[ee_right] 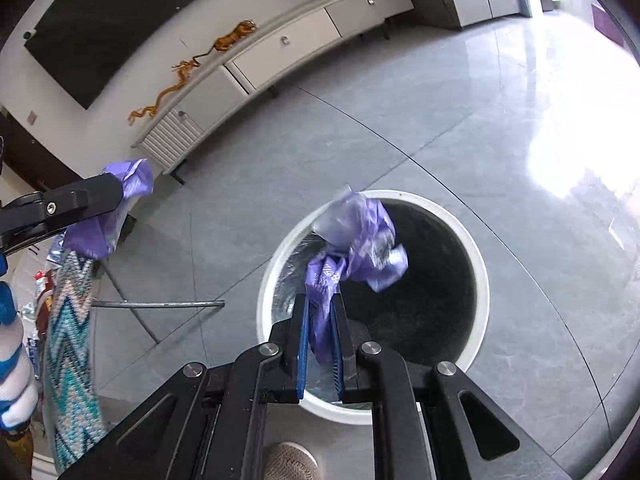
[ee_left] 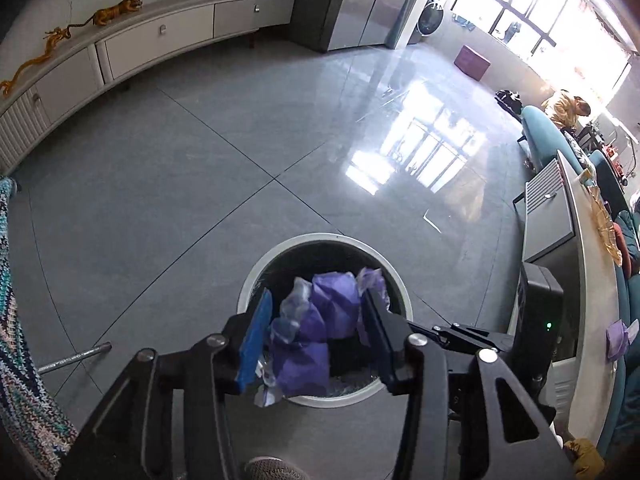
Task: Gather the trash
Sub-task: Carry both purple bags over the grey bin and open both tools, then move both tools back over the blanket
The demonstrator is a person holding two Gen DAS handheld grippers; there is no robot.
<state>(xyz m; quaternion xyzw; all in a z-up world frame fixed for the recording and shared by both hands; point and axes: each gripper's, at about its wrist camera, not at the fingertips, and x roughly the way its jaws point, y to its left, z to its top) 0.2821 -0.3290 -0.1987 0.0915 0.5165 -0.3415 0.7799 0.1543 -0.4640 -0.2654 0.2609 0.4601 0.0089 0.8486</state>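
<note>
A round bin with a white rim [ee_left: 403, 300] and a dark inside stands on the grey tile floor. My left gripper [ee_left: 318, 296] hangs over it with its jaws wide apart. A crumpled purple plastic wrapper [ee_left: 316, 320] sits loosely between the blue pads [ee_left: 254, 340]. In the right wrist view the left gripper [ee_right: 120, 196] shows at the left edge, with its purple wrapper [ee_right: 108, 220] hanging beside the finger. My right gripper [ee_right: 320, 300] is shut on another purple plastic wrapper [ee_right: 360, 240], which sticks out over the bin's rim [ee_right: 480, 280].
A long white TV cabinet [ee_left: 160, 36] runs along the far wall. A low grey table [ee_left: 592, 240] and a teal sofa with a person [ee_left: 568, 108] are at the right. A metal leg [ee_left: 76, 356] and zigzag knitted cloth [ee_left: 20, 340] lie left. A shoe [ee_left: 276, 468] is below.
</note>
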